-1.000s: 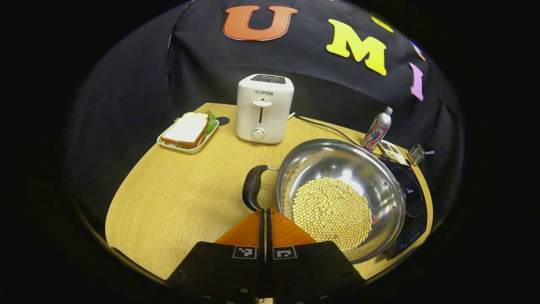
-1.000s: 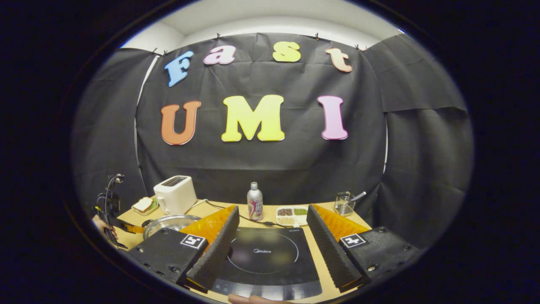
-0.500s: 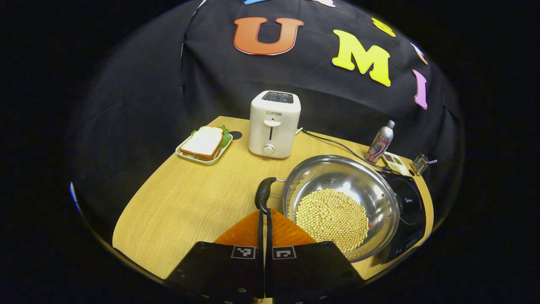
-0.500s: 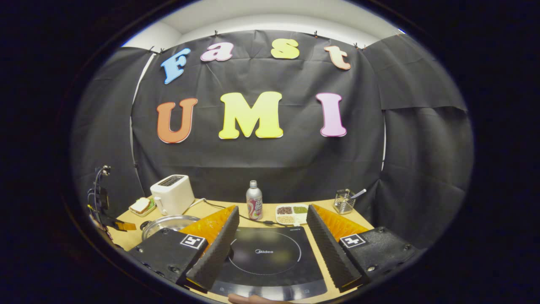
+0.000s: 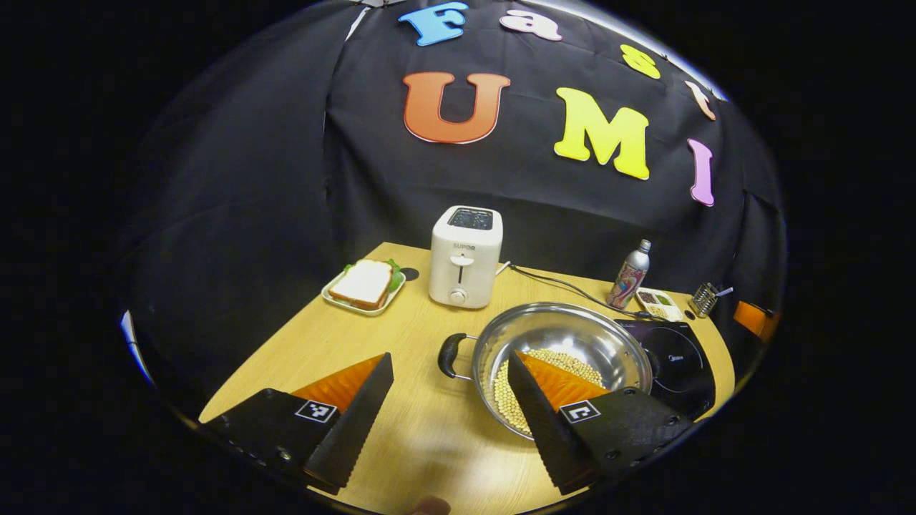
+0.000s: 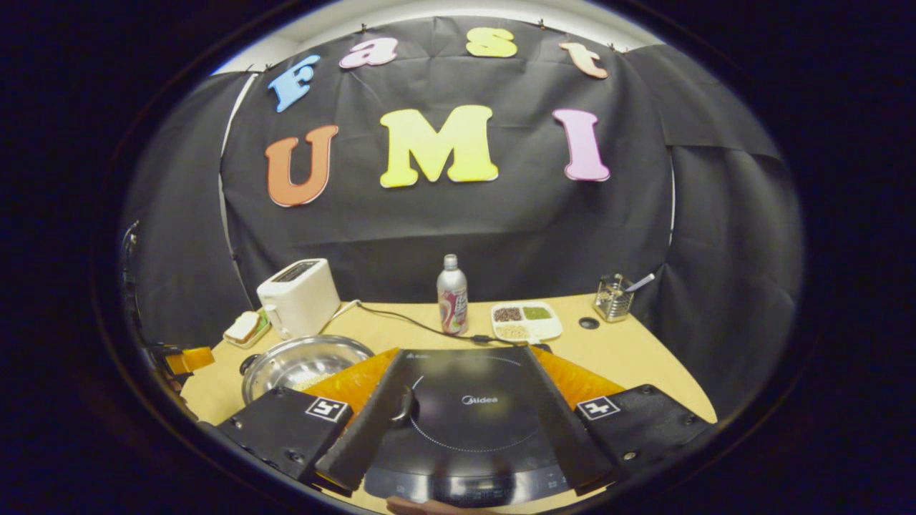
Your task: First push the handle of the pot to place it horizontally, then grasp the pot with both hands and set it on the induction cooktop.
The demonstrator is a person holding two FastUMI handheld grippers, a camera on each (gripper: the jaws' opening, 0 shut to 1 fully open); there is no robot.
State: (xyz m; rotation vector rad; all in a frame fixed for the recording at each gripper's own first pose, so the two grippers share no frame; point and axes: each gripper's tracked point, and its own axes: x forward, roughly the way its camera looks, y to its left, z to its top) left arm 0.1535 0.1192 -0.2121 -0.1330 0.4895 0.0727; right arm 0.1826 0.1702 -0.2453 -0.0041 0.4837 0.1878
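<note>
Both grippers agape near pot

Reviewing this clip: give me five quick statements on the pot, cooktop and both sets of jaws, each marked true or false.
1. The pot sits on the cooktop. False: it rests on the table, beside the cooktop.
2. The left gripper has its jaws open. True.
3. The pot is empty. False: it holds pale beans.
4. The right gripper has its jaws open, with the cooktop seen between them. True.
5. The left gripper is shut on the pot's handle. False: the handle lies ahead of the open jaws, untouched.
</note>
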